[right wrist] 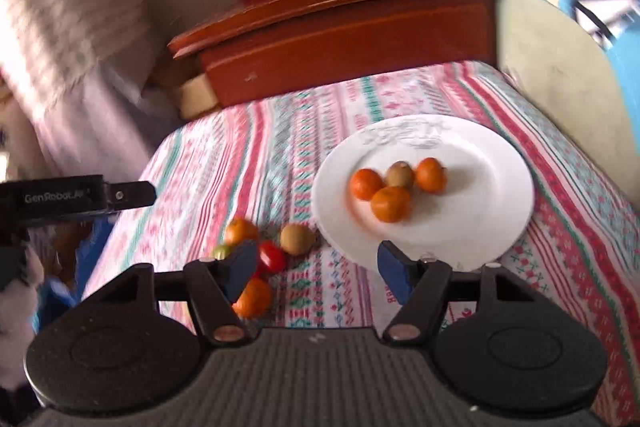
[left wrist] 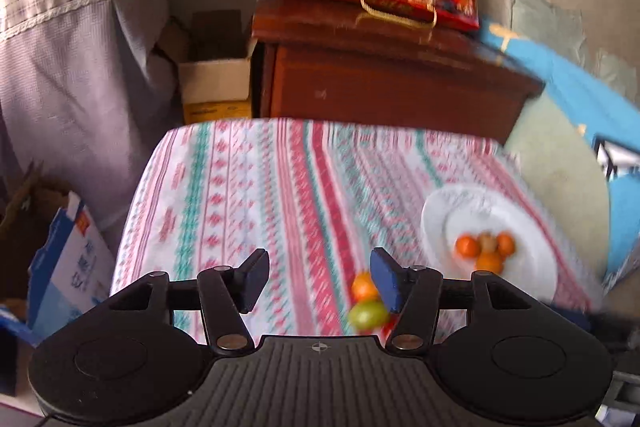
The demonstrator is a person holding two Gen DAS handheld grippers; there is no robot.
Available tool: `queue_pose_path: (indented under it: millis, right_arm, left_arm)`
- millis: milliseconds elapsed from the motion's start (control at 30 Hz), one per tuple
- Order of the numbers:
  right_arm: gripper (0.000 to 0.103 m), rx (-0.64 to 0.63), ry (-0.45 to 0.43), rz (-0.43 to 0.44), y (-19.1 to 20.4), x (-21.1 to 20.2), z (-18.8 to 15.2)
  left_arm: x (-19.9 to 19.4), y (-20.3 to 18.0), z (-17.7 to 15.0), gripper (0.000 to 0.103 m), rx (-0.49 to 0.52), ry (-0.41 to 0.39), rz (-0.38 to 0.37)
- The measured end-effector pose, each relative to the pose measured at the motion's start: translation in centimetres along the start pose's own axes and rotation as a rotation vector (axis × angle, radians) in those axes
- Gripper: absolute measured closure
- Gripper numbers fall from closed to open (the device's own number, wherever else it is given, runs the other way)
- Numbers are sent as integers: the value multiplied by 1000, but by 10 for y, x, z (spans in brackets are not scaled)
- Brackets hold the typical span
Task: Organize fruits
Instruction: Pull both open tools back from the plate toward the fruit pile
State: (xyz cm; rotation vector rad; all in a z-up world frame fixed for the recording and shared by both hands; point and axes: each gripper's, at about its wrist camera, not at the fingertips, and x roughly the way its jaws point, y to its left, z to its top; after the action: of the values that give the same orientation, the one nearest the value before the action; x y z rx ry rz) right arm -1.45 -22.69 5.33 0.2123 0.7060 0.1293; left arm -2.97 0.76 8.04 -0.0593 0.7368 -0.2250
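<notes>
I see the table (right wrist: pixel 560 187) with the plate (right wrist: pixel 500 163) already holding four fruits; the loose fruit pile (right wrist: pixel 276 255) lies left of it. My right gripper (right wrist: pixel 316 269), fingers apart and empty, sits nearest; my left gripper (left wrist: pixel 318 281) is likewise apart, empty

One white plate (right wrist: pixel 480 163), three oranges (right wrist: pixel 390 203) and one kiwi (right wrist: pixel 399 174) on it, beside it two oranges (right wrist: pixel 240 230), one kiwi (right wrist: pixel 296 239), one red tomato (right wrist: pixel 272 257), one green fruit (right wrist: pixel 222 251)
</notes>
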Motion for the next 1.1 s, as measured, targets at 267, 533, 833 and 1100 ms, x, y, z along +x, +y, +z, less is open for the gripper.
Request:
queue_pose_path:
  millis: [267,533,833,1100]
  right_arm:
    - [48,-71,62,59,17,10,-20]
    - [65,-63,80,109,25,20,-23]
    - [72,-53,104,136,27,40,-23]
    - [75,-63,97,128,25,41,-23]
  left_arm:
    - [-12,19,-42,48,-8,59,52]
    - [-4,18,-57,52,8,110,16]
    - [-2,2,-70,53,90,127,-43]
    - [1,-13,-78,53,138,142,-126]
